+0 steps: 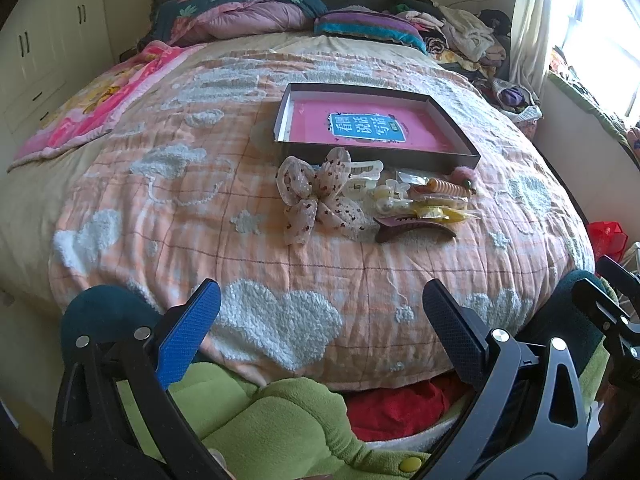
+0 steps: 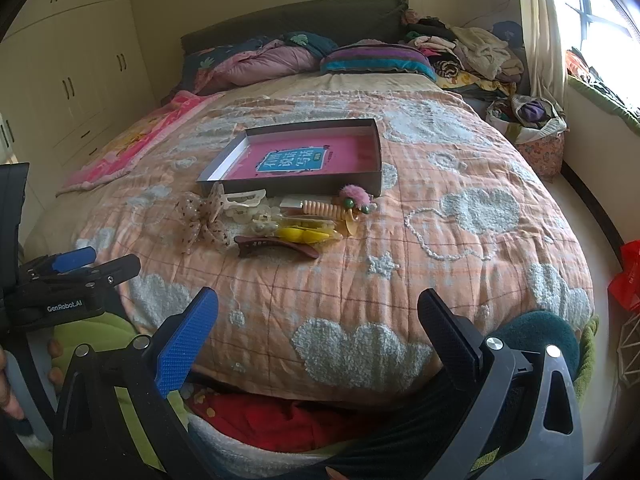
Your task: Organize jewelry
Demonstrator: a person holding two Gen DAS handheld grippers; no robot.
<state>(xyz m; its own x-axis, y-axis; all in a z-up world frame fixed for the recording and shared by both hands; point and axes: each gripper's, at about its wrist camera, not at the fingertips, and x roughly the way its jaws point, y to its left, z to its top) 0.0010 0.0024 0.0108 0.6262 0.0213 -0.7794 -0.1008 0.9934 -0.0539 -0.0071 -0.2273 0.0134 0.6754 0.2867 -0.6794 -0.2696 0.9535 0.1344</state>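
Note:
A shallow dark box (image 1: pixel 464 136) (image 2: pixel 378 152) with a pink bottom lies open on the bed. In front of it is a heap of hair accessories: a dotted fabric bow (image 1: pixel 316 196) (image 2: pixel 200 218), a white claw clip (image 1: pixel 364 170) (image 2: pixel 244 200), a dark red clip (image 1: pixel 412 229) (image 2: pixel 276 249), yellow pieces (image 1: pixel 440 213) (image 2: pixel 306 235), an orange spiral clip (image 1: pixel 448 189) (image 2: pixel 320 208) and a pink fluffy piece (image 2: pixel 354 194). My left gripper (image 1: pixel 320 304) is open and empty, low at the bed's near edge. My right gripper (image 2: pixel 318 310) is open and empty too, beside it.
The bed carries an orange quilt with white clouds (image 1: pixel 280 320) (image 2: pixel 460 208), pillows and heaped clothes at the head (image 1: pixel 460 36). Green and red cloth lies below the near edge (image 1: pixel 280 420). A wardrobe (image 2: pixel 80 80) stands left, a window (image 2: pixel 600 8) right. The left gripper shows in the right wrist view (image 2: pixel 76 276).

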